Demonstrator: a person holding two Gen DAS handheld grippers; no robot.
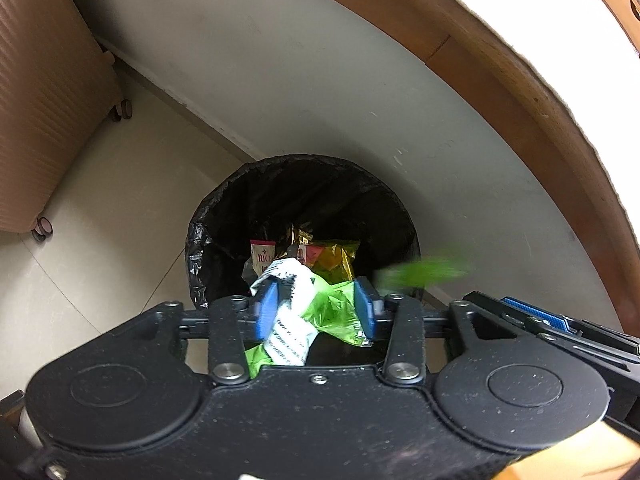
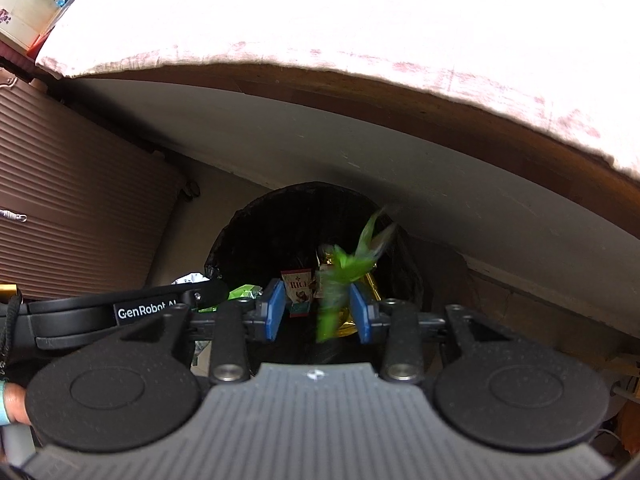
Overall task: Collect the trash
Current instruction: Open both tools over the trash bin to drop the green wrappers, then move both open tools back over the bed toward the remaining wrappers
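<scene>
A round bin with a black liner [image 1: 224, 216] stands on the floor below both grippers. Inside lie a red-and-white "RICE" packet [image 1: 262, 254] and a gold wrapper [image 1: 334, 258]. My left gripper [image 1: 316, 306] hangs over the near rim, jaws apart, with a crumpled white printed paper [image 1: 294, 320] and a green wrapper [image 1: 334, 310] loose between its blue pads. My right gripper [image 2: 316, 310] is open above the bin [image 2: 248, 232]. A blurred green wrapper [image 2: 344, 272] drops between its pads, touching neither. In the left wrist view that wrapper [image 1: 424, 270] is a green streak at the bin's right rim.
A brown ribbed suitcase on wheels [image 1: 40, 120] stands left of the bin against the wall. A wooden table edge [image 1: 500, 92] under a white cloth [image 2: 360, 20] overhangs behind and to the right. The left gripper's body [image 2: 140, 312] lies close beside the right one. A person's hand [image 2: 12, 404] shows at the lower left.
</scene>
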